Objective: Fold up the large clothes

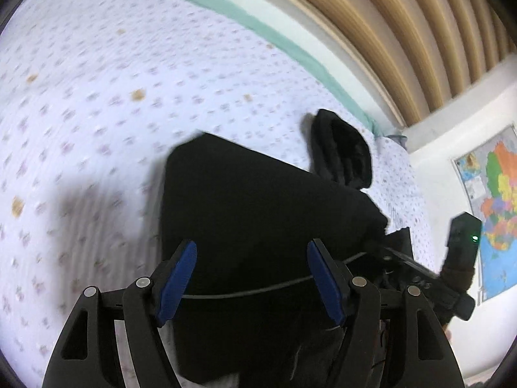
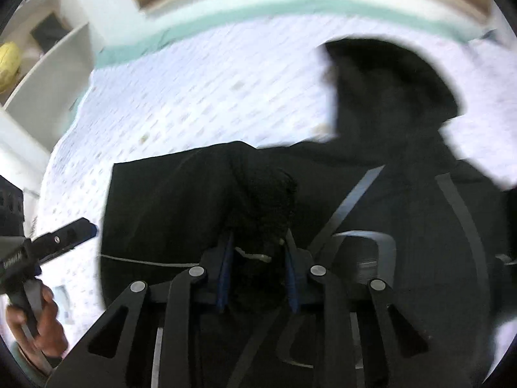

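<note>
A black hooded garment (image 1: 258, 200) lies on a bed with a white flowered sheet (image 1: 113, 97). Its hood (image 1: 342, 148) points toward the far edge. My left gripper (image 1: 252, 258) is open and empty just above the garment, its blue pads wide apart. In the right wrist view the garment (image 2: 404, 168) shows grey stripes. My right gripper (image 2: 258, 252) is shut on a bunched fold of the black cloth (image 2: 258, 194). The left gripper (image 2: 71, 232) shows at the left of that view, held by a hand.
A green band (image 1: 258, 26) runs along the bed's far edge under a wooden slatted headboard (image 1: 404, 32). A coloured map (image 1: 494, 207) hangs on the wall at right. White shelves (image 2: 48, 58) stand at left in the right wrist view.
</note>
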Motion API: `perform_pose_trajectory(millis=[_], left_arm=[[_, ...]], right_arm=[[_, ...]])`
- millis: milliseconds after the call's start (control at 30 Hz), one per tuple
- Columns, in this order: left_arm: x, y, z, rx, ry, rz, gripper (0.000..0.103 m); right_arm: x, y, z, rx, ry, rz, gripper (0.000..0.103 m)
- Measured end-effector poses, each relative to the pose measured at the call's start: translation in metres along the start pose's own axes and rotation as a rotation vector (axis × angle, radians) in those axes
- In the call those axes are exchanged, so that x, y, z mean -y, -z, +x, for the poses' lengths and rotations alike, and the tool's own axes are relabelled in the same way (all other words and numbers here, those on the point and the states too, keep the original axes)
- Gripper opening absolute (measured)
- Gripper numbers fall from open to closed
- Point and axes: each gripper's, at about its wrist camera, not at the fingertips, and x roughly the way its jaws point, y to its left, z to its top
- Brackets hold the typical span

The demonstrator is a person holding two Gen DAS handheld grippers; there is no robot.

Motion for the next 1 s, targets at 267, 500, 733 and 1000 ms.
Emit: perform_pose_trajectory(millis=[267,500,733,1000], left_arm=[[0.06,0.006,0.075,-0.142,0.087,0.11,0.072],[0.088,0.028,0.128,-0.222,0.043,0.182,0.072],[0.089,0.051,0.182,-0.32,-0.115,0.253,0.071],[0.118,0.067,0.181,-0.316,-0.233,0.377,0.072]], right_arm=[[0.135,0.007,-0.067,0.078,0.295,0.154,0.03],[0.208,0.033,-0.044,0.013,0.462,0.234,0.03],[0.276,0.074,0.023,-0.176,0.571,0.322,0.033],[0.266,0.066,-0.048,-0.026,0.415,0.439,0.074]])
